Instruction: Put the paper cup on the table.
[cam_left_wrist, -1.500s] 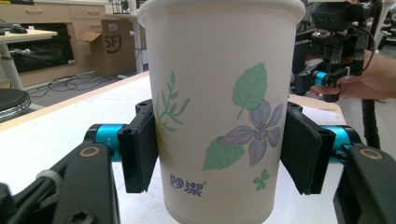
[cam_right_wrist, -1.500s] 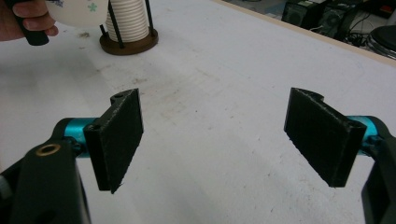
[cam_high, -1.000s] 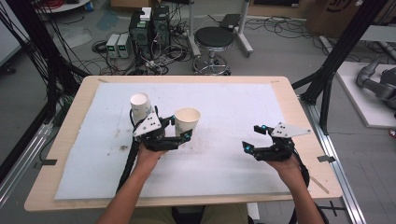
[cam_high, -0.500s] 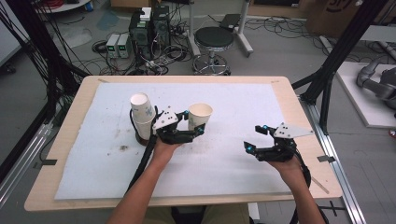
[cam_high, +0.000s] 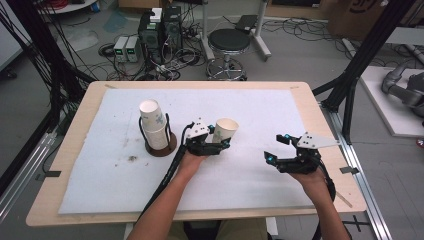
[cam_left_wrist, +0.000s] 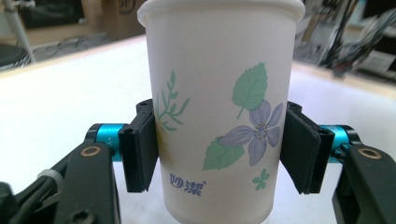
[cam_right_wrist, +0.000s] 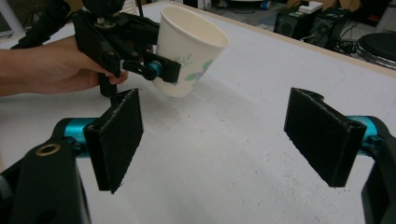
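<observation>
**Inspector:** Status of the left gripper (cam_high: 220, 145)?

**Assistant:** Its jaws have just been closing, and its pads (cam_left_wrist: 140, 149) pinch a floral paper cup (cam_left_wrist: 219, 112) at mid-wall. In the left gripper view both pads sit flat against the sides, below the rim. The cup is carried clear of the white mat (cam_high: 260, 115), tilted away from the hand, near the middle of the table (cam_high: 75, 150).

**Inspector:** And the rest of the cups?

**Assistant:** A stack of paper cups (cam_high: 154, 125) stands upright in a dark round holder (cam_high: 161, 148) toward the table's left edge, well apart from the carried cup.

**Inspector:** Right gripper (cam_high: 274, 154)?

**Assistant:** Spread wide, nothing between the jaws, hovering near the right edge. The right gripper view shows its pads (cam_right_wrist: 116, 135) flanking bare mat, with the cup ahead.

**Inspector:** Recommendation for the step in hand?

**Assistant:** I judge this to be setting the single cup down on open mat. The wall is thin paper, so grip should be kept light; harder pressure would likely crease it. I would level the wrist so the base meets the mat flat, lower until the base bears fully, then open the jaws straight outward and withdraw backward, not upward, to avoid dragging the rim.

**Inspector:** Risks?

**Assistant:** Releasing while tilted would probably tip the cup. The right gripper should keep its distance until release.
</observation>
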